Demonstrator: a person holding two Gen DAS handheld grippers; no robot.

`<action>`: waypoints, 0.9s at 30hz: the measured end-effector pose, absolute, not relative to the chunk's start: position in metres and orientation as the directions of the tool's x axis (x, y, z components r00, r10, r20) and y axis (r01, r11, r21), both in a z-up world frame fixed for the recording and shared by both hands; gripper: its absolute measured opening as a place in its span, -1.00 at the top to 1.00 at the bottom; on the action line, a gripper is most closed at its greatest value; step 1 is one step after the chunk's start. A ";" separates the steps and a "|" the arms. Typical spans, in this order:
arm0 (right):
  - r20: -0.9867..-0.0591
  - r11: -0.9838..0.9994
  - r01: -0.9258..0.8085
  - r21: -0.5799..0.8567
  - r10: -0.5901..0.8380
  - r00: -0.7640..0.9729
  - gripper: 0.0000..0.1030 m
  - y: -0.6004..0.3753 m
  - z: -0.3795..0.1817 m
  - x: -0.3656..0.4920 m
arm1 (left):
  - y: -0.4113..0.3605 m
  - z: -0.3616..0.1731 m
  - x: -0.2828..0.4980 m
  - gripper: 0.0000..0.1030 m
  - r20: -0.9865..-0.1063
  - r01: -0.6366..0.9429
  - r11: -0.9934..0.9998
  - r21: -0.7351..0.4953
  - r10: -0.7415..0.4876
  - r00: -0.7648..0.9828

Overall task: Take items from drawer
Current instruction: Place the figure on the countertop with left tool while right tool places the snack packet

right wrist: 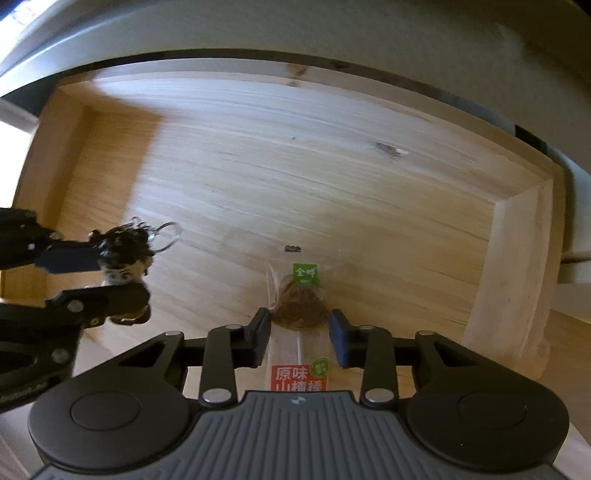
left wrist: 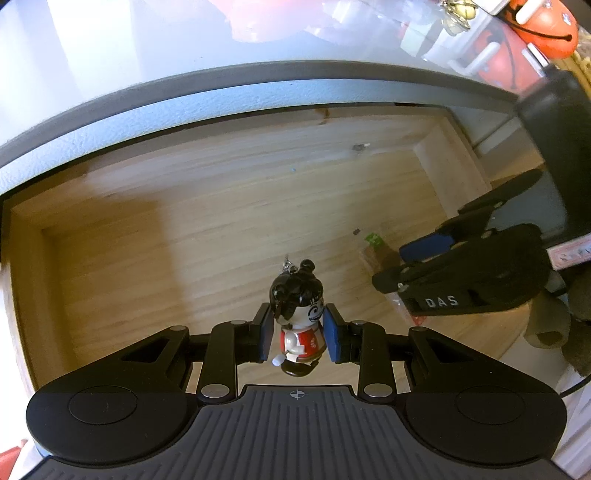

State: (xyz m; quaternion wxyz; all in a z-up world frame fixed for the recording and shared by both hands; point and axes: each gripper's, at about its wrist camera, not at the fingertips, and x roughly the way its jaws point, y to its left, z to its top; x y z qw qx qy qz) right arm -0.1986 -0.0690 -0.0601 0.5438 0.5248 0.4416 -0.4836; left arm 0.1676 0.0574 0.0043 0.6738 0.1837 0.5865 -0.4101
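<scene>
A small toy figure (left wrist: 295, 306) with black hair, a red body and a key ring hangs above the open wooden drawer (left wrist: 184, 240), with my left gripper (left wrist: 297, 336) shut on it. In the right wrist view the same toy (right wrist: 123, 245) and left gripper (right wrist: 122, 277) show at the left. A clear snack packet (right wrist: 301, 306) with a brown snack, a green tag and a red label lies on the floor of the drawer (right wrist: 517, 258) near its front. My right gripper (right wrist: 299, 336) points down at it, pads against the packet's two sides. The right gripper (left wrist: 395, 266) also shows in the left wrist view.
A grey desk edge (left wrist: 258, 92) overhangs the back of the drawer. Orange and white items (left wrist: 546, 29) lie on the desktop at the far right. A small dark scrap (right wrist: 291, 249) lies on the drawer floor beyond the packet. A brown soft object (left wrist: 554, 325) sits right of the drawer.
</scene>
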 end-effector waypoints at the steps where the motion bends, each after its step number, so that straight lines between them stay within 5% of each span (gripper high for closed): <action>1: -0.987 -0.008 0.990 0.142 -0.072 0.141 0.34 -0.068 -0.057 -0.198 | 0.058 0.005 0.168 0.37 -0.939 0.773 0.587 -0.240 -0.341 -0.032; 9: -0.963 0.054 0.987 0.151 -0.216 0.159 0.35 -0.036 0.003 -0.193 | 0.068 0.018 0.156 0.37 -0.922 0.818 0.526 -0.231 -0.387 -0.012; 15: -0.874 0.106 0.976 0.189 -0.434 0.216 0.35 -0.004 0.082 -0.206 | 0.087 0.085 0.144 0.37 -0.810 0.857 0.382 -0.345 -0.582 -0.066; 23: -0.661 0.060 0.989 0.138 -0.737 0.137 0.35 -0.038 0.180 -0.261 | 0.071 0.189 0.219 0.37 -0.593 0.800 0.551 -0.235 -0.734 0.331; 27: -0.666 0.022 0.988 0.153 -0.737 0.120 0.35 -0.089 0.153 -0.261 | 0.033 0.173 0.261 0.37 -0.637 0.751 0.614 -0.244 -0.685 0.354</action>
